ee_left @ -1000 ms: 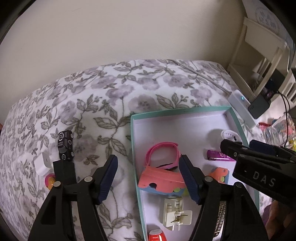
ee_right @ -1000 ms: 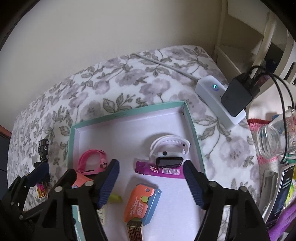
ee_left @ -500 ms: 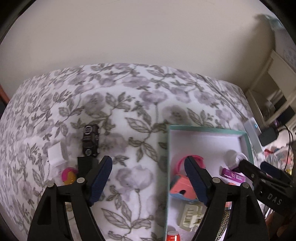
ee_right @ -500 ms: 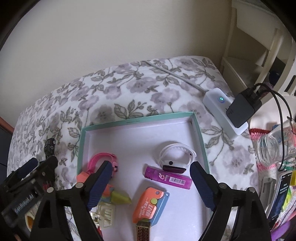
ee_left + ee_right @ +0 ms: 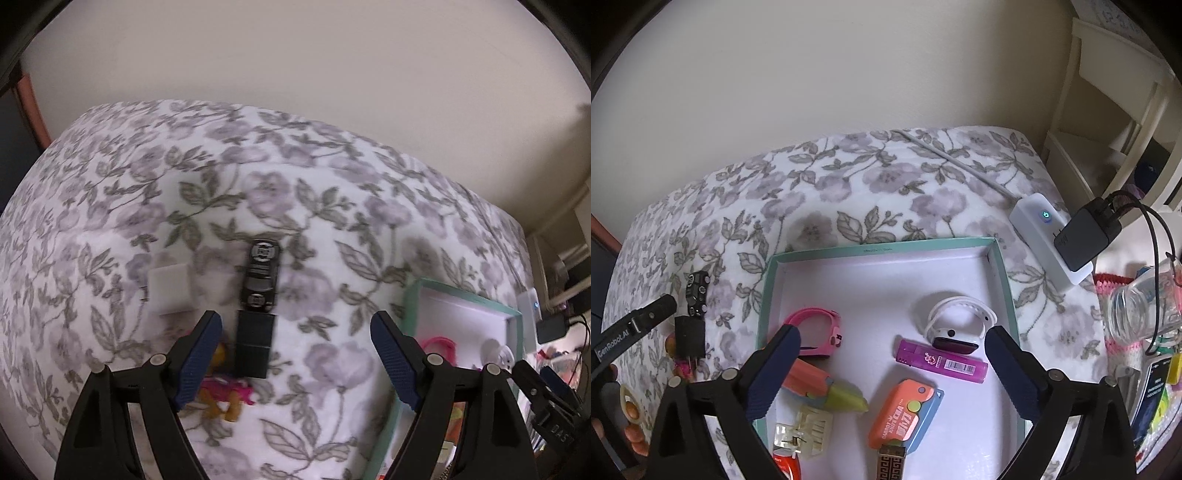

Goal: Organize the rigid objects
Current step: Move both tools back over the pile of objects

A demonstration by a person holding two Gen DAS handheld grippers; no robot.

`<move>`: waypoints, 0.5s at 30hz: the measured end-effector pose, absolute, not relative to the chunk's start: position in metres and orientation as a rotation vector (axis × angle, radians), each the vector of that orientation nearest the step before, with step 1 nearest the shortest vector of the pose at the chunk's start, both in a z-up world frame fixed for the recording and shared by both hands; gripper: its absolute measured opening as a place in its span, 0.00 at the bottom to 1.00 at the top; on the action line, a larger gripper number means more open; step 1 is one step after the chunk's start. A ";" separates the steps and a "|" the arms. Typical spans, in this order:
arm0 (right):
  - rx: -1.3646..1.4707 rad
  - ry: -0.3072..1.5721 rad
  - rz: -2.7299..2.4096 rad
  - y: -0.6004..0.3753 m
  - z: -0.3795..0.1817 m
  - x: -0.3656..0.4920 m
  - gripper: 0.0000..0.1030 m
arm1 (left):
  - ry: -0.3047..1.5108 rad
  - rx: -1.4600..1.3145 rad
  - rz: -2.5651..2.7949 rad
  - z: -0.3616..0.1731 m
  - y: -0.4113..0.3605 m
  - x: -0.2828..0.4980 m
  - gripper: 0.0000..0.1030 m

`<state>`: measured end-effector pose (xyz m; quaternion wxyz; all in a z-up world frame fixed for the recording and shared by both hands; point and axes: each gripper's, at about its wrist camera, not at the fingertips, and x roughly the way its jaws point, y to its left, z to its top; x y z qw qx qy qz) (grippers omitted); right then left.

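My left gripper is open and empty above the floral bedspread. Just ahead of it lie a black toy car, a black plug adapter, a white cube and a pink-and-yellow toy. My right gripper is open and empty over the teal-rimmed box. In the box lie a pink watch, a white watch, a purple tube, an orange card case, an orange-and-green toy and a cream clip.
A white power strip with a black charger lies right of the box. A clear jar and clutter sit at the far right. A cream shelf stands behind. The wall closes the back.
My left gripper has swung left, away from the box, and now faces the toy car and adapter. My right gripper has drawn back a little over the box.
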<state>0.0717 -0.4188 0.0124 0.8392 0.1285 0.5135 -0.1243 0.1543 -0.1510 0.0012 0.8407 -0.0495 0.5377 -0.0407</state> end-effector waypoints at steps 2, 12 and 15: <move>0.270 1.086 -0.258 -0.417 0.012 0.073 0.99 | 1.141 -0.112 -0.070 0.000 -0.144 0.156 0.92; 0.213 1.088 -0.216 -0.392 0.012 0.079 0.99 | 1.160 -0.173 0.001 -0.004 -0.104 0.165 0.95; 0.193 1.083 -0.192 -0.379 0.012 0.082 0.99 | 1.164 -0.199 0.029 -0.004 -0.088 0.166 0.95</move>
